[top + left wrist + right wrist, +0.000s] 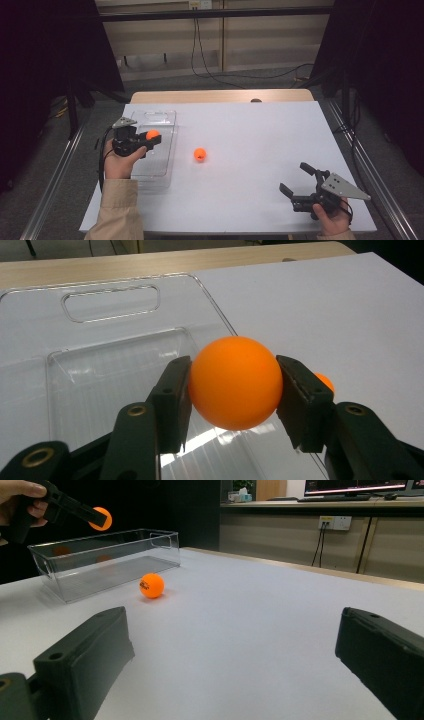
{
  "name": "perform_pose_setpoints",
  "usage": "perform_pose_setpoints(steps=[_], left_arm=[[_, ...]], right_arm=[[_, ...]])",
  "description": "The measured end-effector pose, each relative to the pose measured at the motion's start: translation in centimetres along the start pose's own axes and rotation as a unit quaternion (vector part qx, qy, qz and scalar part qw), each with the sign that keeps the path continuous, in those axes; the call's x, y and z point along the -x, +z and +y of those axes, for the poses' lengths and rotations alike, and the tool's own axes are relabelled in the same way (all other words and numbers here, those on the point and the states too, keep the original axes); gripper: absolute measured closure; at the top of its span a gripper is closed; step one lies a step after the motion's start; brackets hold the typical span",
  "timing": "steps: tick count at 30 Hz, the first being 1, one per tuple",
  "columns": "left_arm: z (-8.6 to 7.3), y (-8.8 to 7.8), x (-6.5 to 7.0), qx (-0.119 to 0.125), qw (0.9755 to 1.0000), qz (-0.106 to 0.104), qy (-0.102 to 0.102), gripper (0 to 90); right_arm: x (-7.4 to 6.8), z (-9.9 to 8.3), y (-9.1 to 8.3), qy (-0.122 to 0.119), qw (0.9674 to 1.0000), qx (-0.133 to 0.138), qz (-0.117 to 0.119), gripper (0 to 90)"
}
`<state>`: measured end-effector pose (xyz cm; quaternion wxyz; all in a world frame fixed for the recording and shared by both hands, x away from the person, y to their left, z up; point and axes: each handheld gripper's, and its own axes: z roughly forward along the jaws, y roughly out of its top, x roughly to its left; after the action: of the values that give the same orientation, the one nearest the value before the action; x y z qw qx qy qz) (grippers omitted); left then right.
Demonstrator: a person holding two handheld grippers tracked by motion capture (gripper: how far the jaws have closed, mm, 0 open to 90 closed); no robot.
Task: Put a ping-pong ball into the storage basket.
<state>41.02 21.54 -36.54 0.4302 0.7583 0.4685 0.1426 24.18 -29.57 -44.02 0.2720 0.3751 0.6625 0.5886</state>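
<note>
Holding first ball (235, 382) above clear bin (167, 120), left gripper (150, 137) fingers clamped; second ball (200, 154) remains on table (260, 130); right gripper (296, 179) fingers wide, empty.

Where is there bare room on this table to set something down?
Free: the white tabletop between the loose orange ball and the open right gripper, and the far right. Crowded: the left edge, where the clear plastic bin sits under the left gripper holding an orange ball.

Held ball (235, 382): plain orange, no marking visible. Second ball (151, 586) on the table: orange with a small dark printed mark. Bin (159, 131): clear, colourless. Table (260, 150): white top, light wood strip along far edge. Grippers: black. Sleeve (116, 210): beige.
</note>
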Motion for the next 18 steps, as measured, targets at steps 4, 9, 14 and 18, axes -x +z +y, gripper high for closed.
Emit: perform_pose_setpoints(steps=[4, 9, 14, 18], left_arm=[[-0.04, 0.04, -0.08, -0.001, 1.0, 0.003, 0.0, 50.8], [-0.17, 0.11, -0.26, -0.002, 1.0, 0.008, -0.001, 50.8], [-0.32, 0.25, -0.45, -0.006, 0.9999, 0.015, -0.001, 50.7], [-0.45, 0.36, -0.6, -0.006, 0.9998, 0.02, -0.001, 50.6]], right_arm=[[-0.03, 0.0, 0.03, 0.0, 1.0, 0.001, 0.001, 0.7], [-0.02, -0.01, 0.04, 0.0, 1.0, 0.0, 0.001, 0.7], [0.0, -0.02, 0.05, 0.0, 1.0, 0.0, 0.001, 0.7], [-0.01, -0.02, 0.05, 0.0, 1.0, 0.001, 0.001, 0.7]])
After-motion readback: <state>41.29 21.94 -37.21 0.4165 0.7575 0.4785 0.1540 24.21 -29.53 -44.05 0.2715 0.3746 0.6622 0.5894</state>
